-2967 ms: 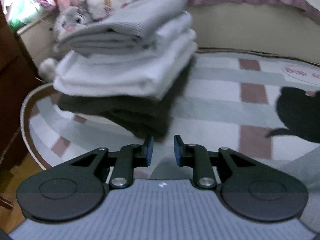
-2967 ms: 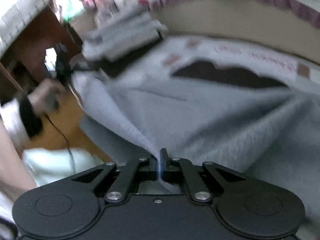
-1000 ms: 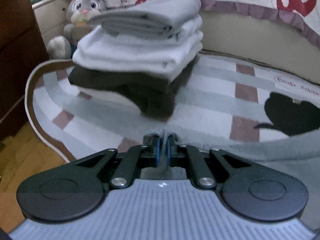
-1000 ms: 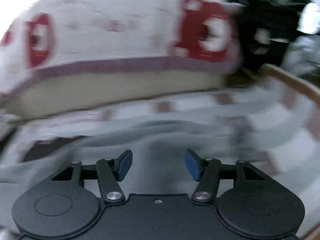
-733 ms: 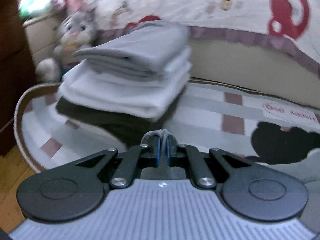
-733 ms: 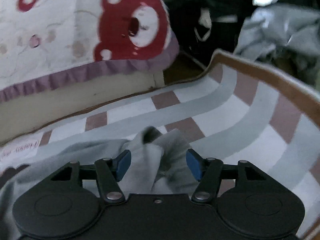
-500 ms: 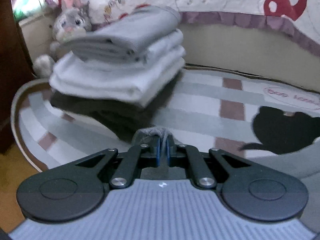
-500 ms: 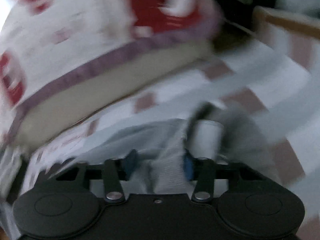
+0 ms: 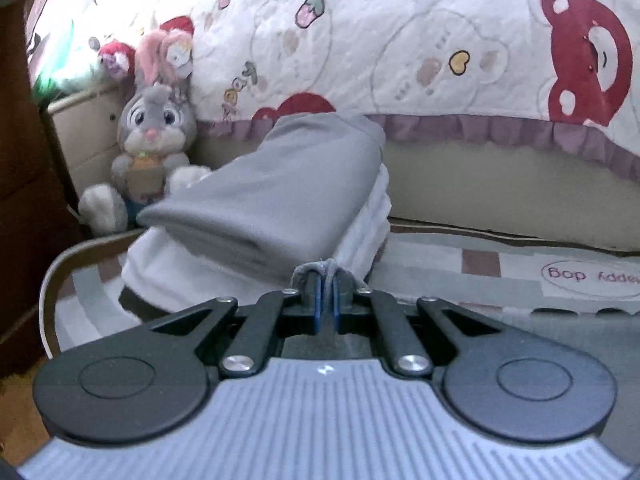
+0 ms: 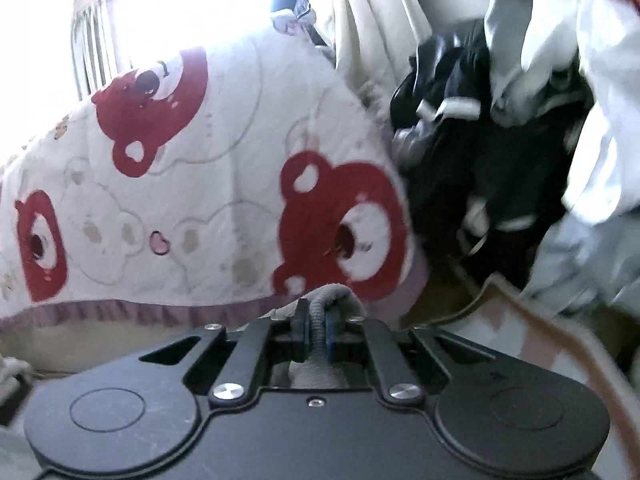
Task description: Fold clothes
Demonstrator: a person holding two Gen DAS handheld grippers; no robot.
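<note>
pinching a gray garment (image 9: 325,269) at two separate edges, the left tongs (image 9: 326,300) face the folded stack (image 9: 272,208) just ahead while the right tongs (image 10: 316,330), clamped on its ribbed hem, point toward the unfolded pile (image 10: 500,128), so the cloth hangs between them.

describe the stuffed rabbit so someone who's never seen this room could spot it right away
Start at the bed with the red-bear quilt and follow its purple ruffle to the left end. There, behind the stack of folded clothes, sits the stuffed rabbit. It is the grey toy with big eyes, a pink nose and an orange carrot.
</note>
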